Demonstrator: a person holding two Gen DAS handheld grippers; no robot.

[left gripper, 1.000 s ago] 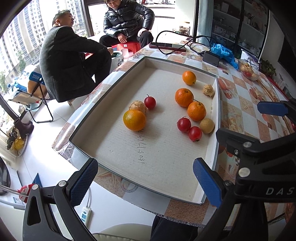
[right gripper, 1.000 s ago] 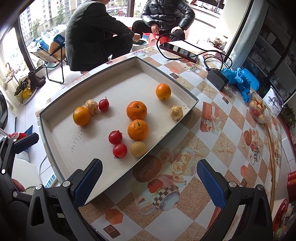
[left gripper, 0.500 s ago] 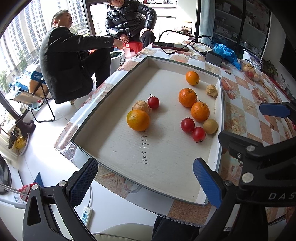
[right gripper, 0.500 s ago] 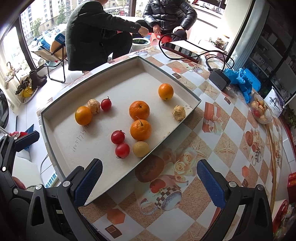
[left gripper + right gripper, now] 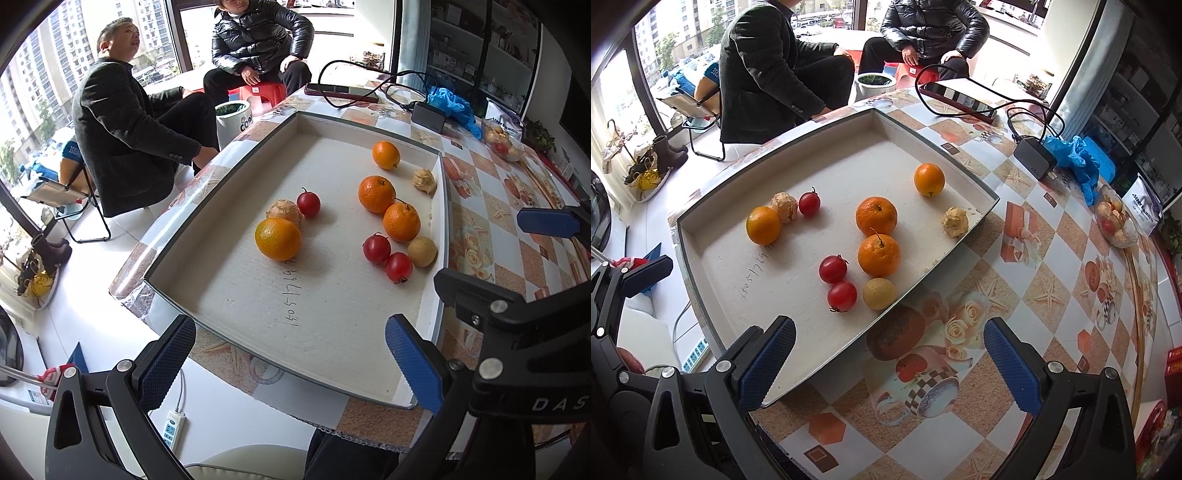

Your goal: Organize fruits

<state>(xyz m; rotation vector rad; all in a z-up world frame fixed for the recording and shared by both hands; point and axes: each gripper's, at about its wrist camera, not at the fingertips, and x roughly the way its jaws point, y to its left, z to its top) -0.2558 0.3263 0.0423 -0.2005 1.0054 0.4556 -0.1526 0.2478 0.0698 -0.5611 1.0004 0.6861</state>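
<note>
A shallow white tray (image 5: 229, 280) (image 5: 820, 155) on the patterned table holds loose fruit. Several oranges lie in it, one at the left (image 5: 277, 239) (image 5: 763, 225), two touching in the middle (image 5: 401, 222) (image 5: 878, 255), one at the back (image 5: 386, 154) (image 5: 929, 179). Red fruits (image 5: 376, 248) (image 5: 833, 268) and a small yellow fruit (image 5: 422, 252) (image 5: 879, 293) sit near the right rim. My left gripper (image 5: 291, 362) is open and empty at the tray's near edge. My right gripper (image 5: 890, 365) is open and empty over the table beside the tray.
Two people sit beyond the table's far left corner. A phone (image 5: 956, 98), cable, black charger (image 5: 1034, 157) and blue glove (image 5: 1075, 158) lie at the back. A clear bowl of fruit (image 5: 1115, 221) stands at the right.
Both grippers have moved slightly forward toward the tray, so the fruit sits a little lower and nearer in both views. Both stay open and empty.
</note>
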